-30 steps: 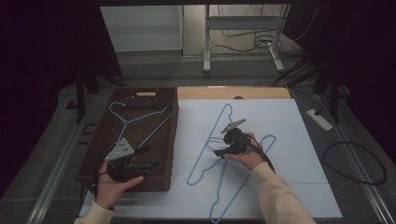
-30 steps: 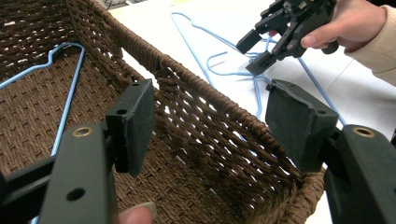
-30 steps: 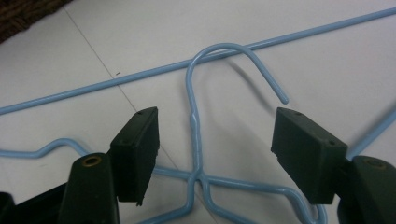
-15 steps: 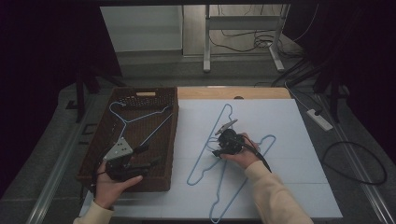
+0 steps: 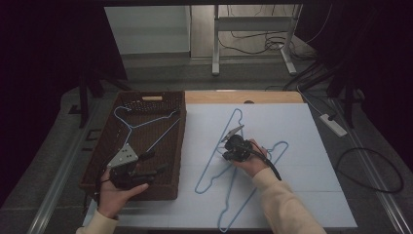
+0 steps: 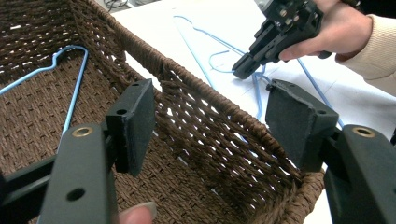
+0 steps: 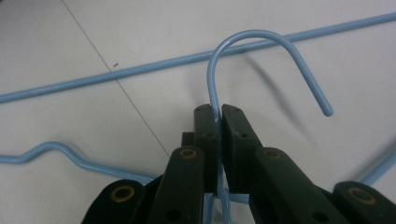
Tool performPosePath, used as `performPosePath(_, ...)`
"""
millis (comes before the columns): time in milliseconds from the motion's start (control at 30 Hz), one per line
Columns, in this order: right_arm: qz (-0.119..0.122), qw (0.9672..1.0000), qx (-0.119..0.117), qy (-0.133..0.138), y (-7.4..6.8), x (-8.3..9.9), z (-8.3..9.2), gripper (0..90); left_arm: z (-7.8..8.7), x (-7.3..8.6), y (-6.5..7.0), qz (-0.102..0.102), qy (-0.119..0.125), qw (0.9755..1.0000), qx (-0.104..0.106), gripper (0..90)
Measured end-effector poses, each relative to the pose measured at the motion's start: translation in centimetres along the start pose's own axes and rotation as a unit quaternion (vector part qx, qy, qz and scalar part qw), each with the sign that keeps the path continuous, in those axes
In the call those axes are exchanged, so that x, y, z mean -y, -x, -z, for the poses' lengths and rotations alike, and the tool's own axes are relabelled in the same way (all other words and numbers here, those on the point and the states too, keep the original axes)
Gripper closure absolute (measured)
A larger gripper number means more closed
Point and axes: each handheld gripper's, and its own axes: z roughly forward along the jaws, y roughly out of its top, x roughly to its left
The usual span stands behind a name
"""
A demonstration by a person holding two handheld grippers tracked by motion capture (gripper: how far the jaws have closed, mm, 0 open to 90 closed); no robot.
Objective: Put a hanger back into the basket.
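The blue hanger [image 7: 261,46] neck vanishes between the right tongs [image 7: 219,112], and the basket [image 6: 205,107] wall hides part of another hanger [image 6: 258,100].

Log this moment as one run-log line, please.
right gripper: just closed, shut on blue hanger neck | left gripper: open, at wicker basket rim | basket: one hanger inside
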Motion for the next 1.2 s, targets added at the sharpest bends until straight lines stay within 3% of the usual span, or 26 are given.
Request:
performPosePath(300,-0.009,0.9985,0.003,0.054,0.1,0.3,2.5,86.1,-0.1,0.0,0.1,0.0,-0.002,1.0,0.001,33.5)
performPosePath(633,-0.01,0.993,0.009,0.118,-0.3,1.8,5.5,86.3,-0.2,-0.2,0.4,-0.001,-0.004,1.0,0.003,33.4)
performPosePath(1200,-0.013,0.9877,0.005,0.156,-0.3,2.9,7.4,86.3,-1.8,-0.9,1.9,-0.006,-0.018,0.9996,0.018,33.4)
